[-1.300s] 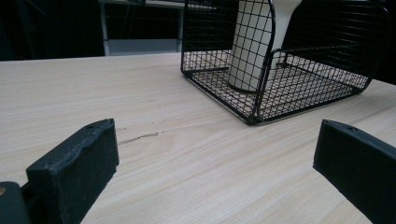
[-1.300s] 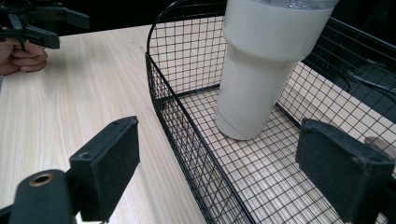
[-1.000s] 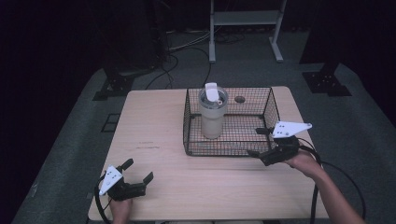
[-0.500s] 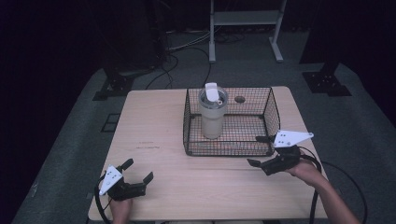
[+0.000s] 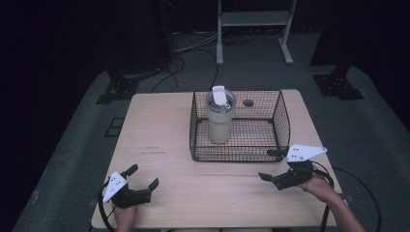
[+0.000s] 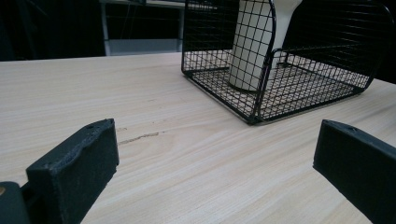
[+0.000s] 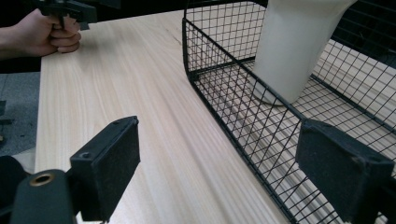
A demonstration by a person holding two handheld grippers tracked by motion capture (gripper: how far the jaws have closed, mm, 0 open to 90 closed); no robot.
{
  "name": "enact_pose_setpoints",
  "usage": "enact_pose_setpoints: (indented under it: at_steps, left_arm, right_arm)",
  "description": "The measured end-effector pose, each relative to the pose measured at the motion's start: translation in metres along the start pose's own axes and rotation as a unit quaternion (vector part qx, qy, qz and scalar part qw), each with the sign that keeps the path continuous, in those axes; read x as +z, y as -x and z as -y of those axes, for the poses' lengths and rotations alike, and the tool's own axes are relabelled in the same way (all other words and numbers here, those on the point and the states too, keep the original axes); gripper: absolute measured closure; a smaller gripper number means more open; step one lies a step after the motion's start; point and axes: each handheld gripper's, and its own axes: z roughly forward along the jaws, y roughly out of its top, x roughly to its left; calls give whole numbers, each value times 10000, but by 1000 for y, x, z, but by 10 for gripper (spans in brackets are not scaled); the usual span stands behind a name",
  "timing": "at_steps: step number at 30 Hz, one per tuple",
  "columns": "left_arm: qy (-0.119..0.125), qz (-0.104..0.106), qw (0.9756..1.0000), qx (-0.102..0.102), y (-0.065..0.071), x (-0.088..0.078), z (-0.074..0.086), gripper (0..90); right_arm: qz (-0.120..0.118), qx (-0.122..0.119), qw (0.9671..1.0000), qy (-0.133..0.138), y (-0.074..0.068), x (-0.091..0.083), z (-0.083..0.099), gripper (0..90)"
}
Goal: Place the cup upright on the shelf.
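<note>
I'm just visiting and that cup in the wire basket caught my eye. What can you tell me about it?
The tumbler is tall, cream-coloured and smooth, narrower at its base, with a clear lid and a white flip tab raised on top. It stands upright on the floor of the black wire basket, in its left half, touching only the mesh beneath it.

Dim room, grey carpeted floor (image 5: 72, 145). Pale wooden desk (image 5: 159, 145) in the middle. Beyond its far edge, white metal stand (image 5: 254, 19), black cables (image 5: 188, 46), dark tripod bases (image 5: 118, 89).
</note>
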Motion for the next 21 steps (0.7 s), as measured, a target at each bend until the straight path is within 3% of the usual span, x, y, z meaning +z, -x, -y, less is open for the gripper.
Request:
enact_pose_setpoints:
  at_steps: [5,21]
  left_arm:
    - [-11,0,10000,7,0,0,0,0]
    - [-21,-7,10000,10,0,0,0,0]
  right_arm:
    - [-1,-3,10000,5,-2,-2,7,132]
    - [122,370,9992,97,-5,-10,41,132]
